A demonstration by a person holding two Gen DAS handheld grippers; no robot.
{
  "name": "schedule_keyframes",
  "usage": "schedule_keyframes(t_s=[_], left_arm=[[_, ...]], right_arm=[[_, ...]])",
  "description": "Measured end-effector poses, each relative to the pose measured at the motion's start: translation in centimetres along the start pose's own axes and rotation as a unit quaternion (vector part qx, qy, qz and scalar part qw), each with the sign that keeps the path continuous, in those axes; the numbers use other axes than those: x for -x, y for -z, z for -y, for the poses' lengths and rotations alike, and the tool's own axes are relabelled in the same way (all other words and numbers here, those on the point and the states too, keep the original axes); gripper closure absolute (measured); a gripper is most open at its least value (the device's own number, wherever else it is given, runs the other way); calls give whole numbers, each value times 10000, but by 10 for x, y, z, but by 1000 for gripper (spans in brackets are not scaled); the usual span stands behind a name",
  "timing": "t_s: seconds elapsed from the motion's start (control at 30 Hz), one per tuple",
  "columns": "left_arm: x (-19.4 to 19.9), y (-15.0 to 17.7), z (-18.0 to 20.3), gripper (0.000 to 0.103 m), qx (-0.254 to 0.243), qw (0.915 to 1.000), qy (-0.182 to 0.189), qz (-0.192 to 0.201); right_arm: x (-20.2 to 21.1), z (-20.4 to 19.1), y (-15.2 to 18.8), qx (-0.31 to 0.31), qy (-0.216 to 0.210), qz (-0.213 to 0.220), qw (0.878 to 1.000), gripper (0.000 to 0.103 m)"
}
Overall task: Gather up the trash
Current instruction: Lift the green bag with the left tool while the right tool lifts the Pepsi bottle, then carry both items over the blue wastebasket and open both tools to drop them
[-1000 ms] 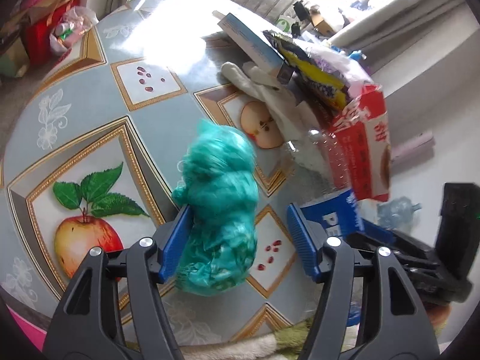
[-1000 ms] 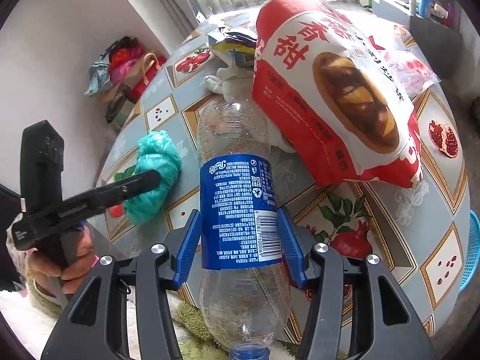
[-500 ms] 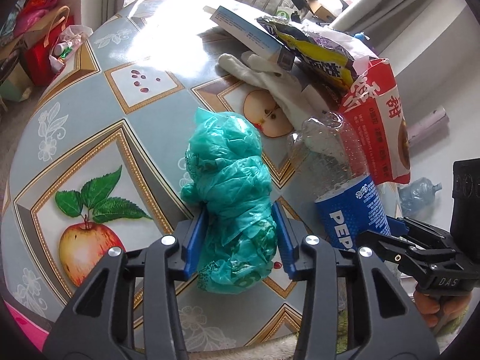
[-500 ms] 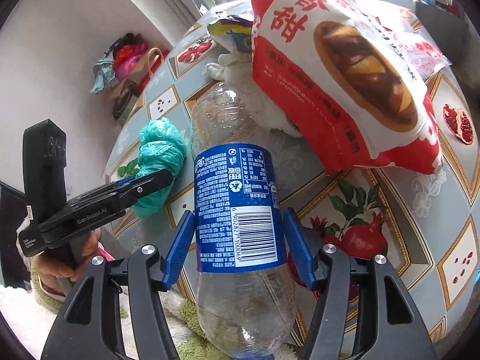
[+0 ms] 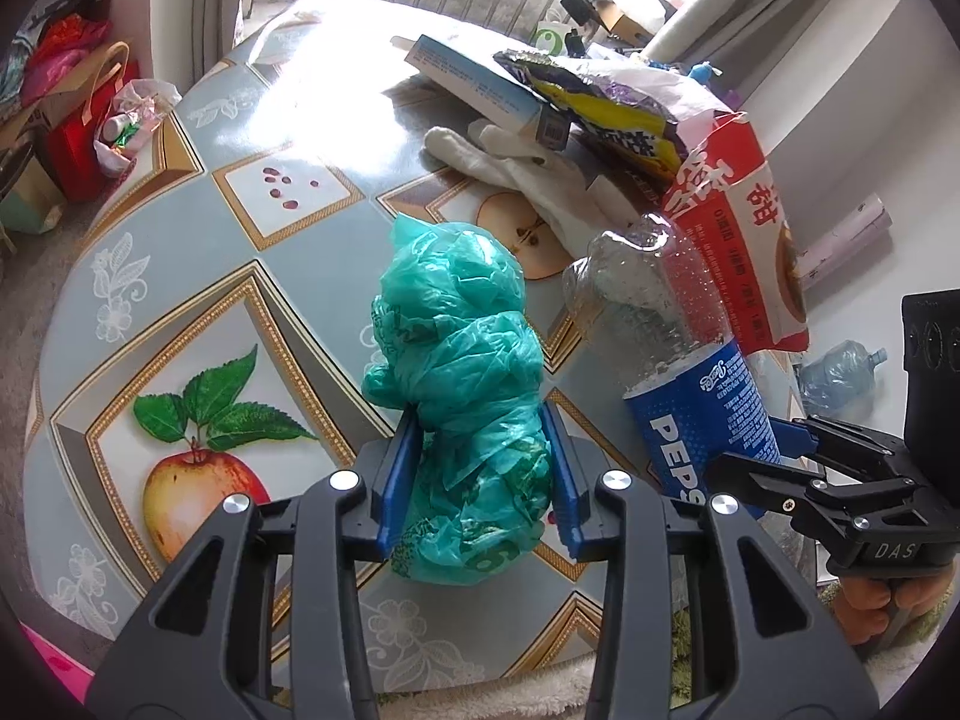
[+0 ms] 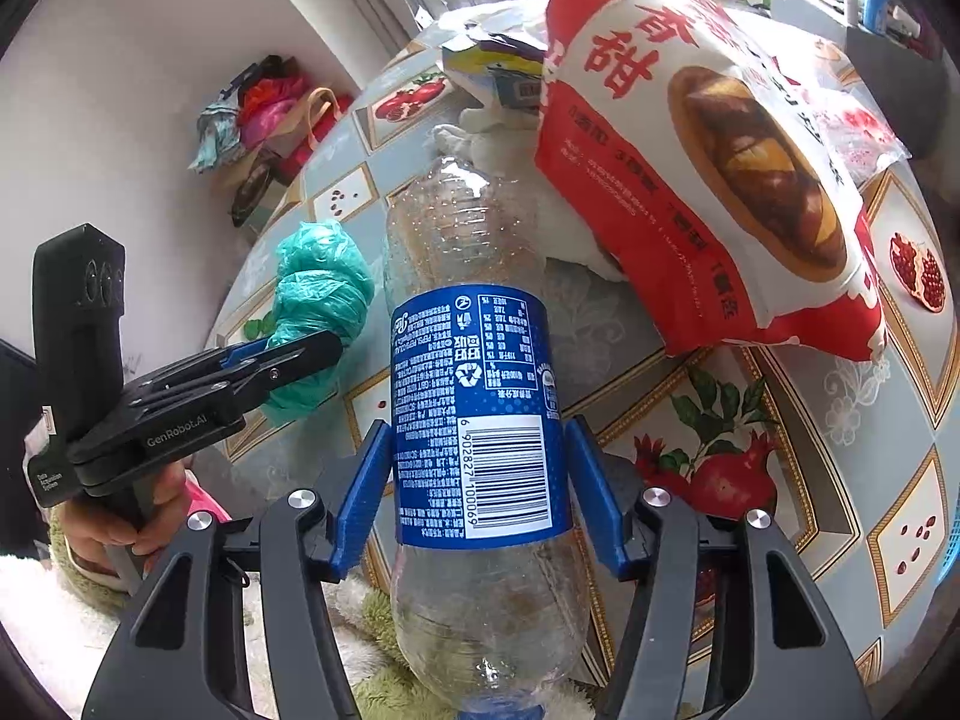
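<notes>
Green plastic bag (image 5: 462,420) lies near table (image 5: 180,252) edge, left gripper (image 5: 480,480) jaws just closed onto it, squeezing. Pepsi bottle (image 6: 474,414) at its 3 o'clock, clamped in right gripper (image 6: 474,486). Lift both straight up, grips firm.

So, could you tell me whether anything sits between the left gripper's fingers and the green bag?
Nothing visible does. The left gripper has just been closing, and its blue fingers already press both sides of the crumpled green plastic bag on the table.
</notes>
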State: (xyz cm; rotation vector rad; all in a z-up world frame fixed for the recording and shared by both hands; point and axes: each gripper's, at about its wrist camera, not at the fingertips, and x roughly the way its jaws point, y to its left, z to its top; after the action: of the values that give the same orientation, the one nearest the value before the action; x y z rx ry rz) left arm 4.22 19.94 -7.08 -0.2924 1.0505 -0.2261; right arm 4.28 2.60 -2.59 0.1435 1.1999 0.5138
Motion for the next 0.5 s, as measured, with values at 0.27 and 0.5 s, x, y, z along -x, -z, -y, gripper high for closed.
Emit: schedule_keyframes(t_s=[0.27,0.5], left_arm=[[37,-2,10,67,-194,9990,171,366],[72,-17,48,67,-874,9915,574,771]], right_arm=[[24,-10,0,191,-240,375,9988,46],[83,4,8,-105,-651,1207,9905,46]])
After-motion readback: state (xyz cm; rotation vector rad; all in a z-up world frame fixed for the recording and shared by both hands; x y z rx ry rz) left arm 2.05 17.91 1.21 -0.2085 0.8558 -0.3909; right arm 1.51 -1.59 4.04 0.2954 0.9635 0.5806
